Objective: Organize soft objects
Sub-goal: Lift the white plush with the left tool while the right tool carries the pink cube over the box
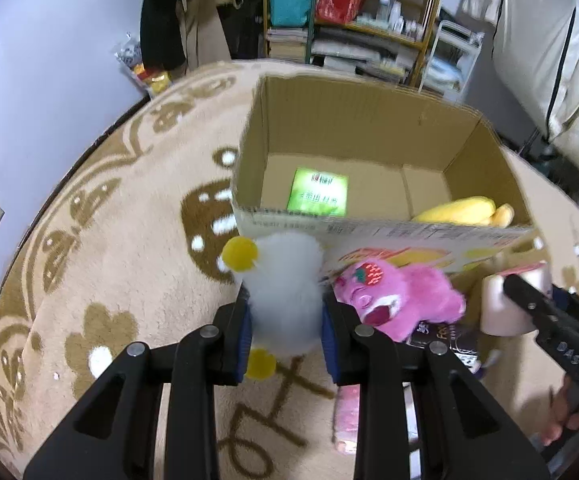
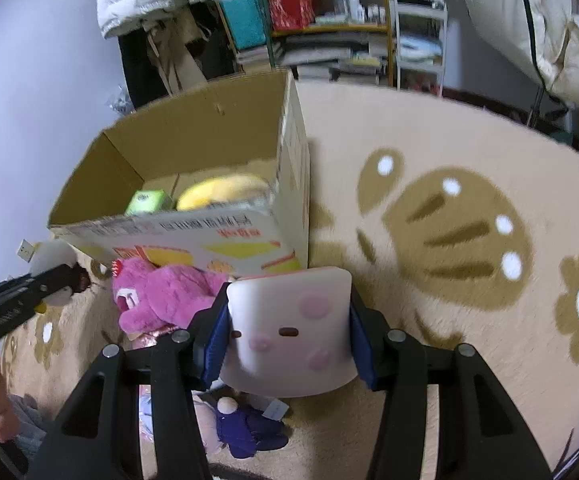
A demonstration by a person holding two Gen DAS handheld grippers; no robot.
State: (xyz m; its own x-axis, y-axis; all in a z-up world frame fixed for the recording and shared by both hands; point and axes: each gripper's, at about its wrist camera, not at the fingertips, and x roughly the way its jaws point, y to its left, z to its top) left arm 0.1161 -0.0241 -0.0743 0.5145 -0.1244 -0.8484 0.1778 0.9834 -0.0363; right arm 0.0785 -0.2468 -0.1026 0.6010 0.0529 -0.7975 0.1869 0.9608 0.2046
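Note:
My left gripper (image 1: 285, 316) is shut on a white fluffy plush with yellow feet (image 1: 281, 280), held above the rug just in front of the open cardboard box (image 1: 353, 128). My right gripper (image 2: 287, 332) is shut on a pale pink square plush with a face (image 2: 289, 328), held near the box's right front corner (image 2: 289, 184). The box holds a yellow plush (image 1: 465, 210) and a green packet (image 1: 319, 192). A pink bear plush (image 1: 401, 300) lies on the rug against the box front, also in the right wrist view (image 2: 161, 296).
A beige patterned rug (image 2: 469, 208) covers the floor. A purple doll (image 2: 245, 428) and a pink packet (image 1: 347, 420) lie on the rug near me. Shelves (image 1: 369, 20) and hanging clothes stand behind the box. A bed (image 2: 561, 40) is at the right.

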